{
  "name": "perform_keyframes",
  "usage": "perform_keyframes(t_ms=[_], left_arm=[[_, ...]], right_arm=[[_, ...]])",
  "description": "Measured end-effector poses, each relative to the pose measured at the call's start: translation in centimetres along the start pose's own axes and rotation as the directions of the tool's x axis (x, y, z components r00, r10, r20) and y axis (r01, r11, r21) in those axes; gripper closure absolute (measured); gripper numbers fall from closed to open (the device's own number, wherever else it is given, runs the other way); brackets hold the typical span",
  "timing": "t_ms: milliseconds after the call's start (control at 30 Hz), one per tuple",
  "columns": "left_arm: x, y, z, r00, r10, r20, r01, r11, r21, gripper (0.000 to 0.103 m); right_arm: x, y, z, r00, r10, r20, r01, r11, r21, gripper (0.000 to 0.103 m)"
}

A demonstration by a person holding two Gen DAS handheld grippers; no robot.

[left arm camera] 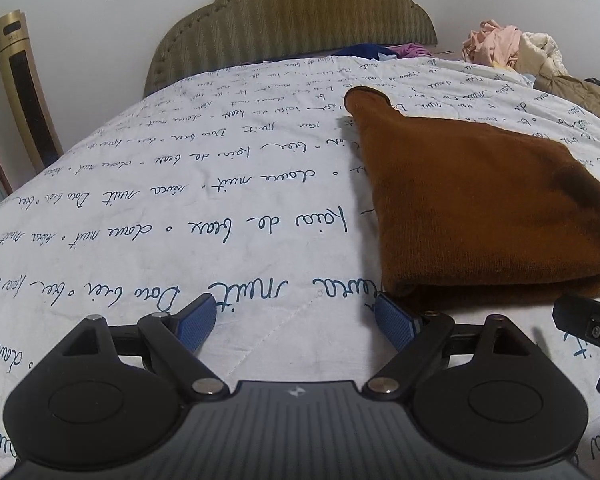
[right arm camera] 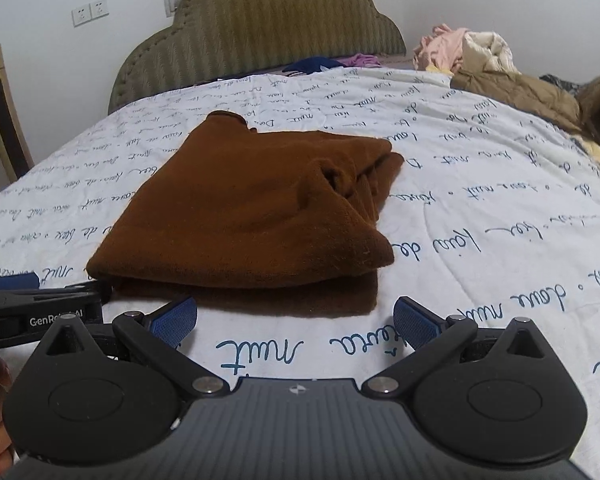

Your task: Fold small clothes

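A brown knit garment (left arm camera: pixel 468 200) lies folded in layers on the white bedspread with dark handwriting print (left arm camera: pixel 180 208). My left gripper (left arm camera: pixel 296 322) is open and empty, just in front of the garment's near left corner. In the right wrist view the garment (right arm camera: pixel 244 216) lies straight ahead. My right gripper (right arm camera: pixel 296 318) is open and empty, a little short of its near edge. The left gripper's body (right arm camera: pixel 28 312) shows at the left of the right wrist view, and the right gripper's body (left arm camera: pixel 592 332) at the right edge of the left wrist view.
A pile of other clothes (right arm camera: pixel 472 56) and a tan jacket (right arm camera: pixel 520 92) lie at the far right of the bed. Dark and purple garments (right arm camera: pixel 328 63) lie by the padded headboard (right arm camera: pixel 260 28). A gold tower appliance (left arm camera: pixel 24 92) stands left of the bed.
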State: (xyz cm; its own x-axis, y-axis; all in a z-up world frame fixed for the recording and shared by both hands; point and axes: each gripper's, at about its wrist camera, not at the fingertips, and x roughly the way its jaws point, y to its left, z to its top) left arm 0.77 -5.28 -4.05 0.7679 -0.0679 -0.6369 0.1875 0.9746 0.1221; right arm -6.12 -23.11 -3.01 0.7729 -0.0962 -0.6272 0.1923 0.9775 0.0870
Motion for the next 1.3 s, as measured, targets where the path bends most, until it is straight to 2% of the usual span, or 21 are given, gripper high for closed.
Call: perform_keyframes(t_ms=[400,633,900,1300], left_arm=[[0.2,0.1,-0.9,1.000,0.007,0.028,-0.007,1.000,-0.019,0.006],[0.1,0.7,-1.3,0.999,-0.021,0.029,0.021,0.999,-0.030,0.001],[-0.1,0.8,-1.8,0.999,-0.024,0.040,0.025,0.999,-0.030,0.001],[0.0,0.8,-1.8,0.999,-0.025,0.044,0.027,0.999,-0.038,0.000]], right_arm=[[0.6,0.4,-0.5,1.000,-0.014,0.011,0.014,1.000,-0.018,0.000],[1.4,0.2,-1.6,0.997,-0.067,0.033,0.068,0.997,-0.029,0.000],[1.5,1.0,-2.2,0.993,-0.103,0.063,0.108,0.991,-0.082,0.000],[1.5,0.8,-2.2,0.994,-0.092,0.063,0.097,0.993,-0.071,0.000]])
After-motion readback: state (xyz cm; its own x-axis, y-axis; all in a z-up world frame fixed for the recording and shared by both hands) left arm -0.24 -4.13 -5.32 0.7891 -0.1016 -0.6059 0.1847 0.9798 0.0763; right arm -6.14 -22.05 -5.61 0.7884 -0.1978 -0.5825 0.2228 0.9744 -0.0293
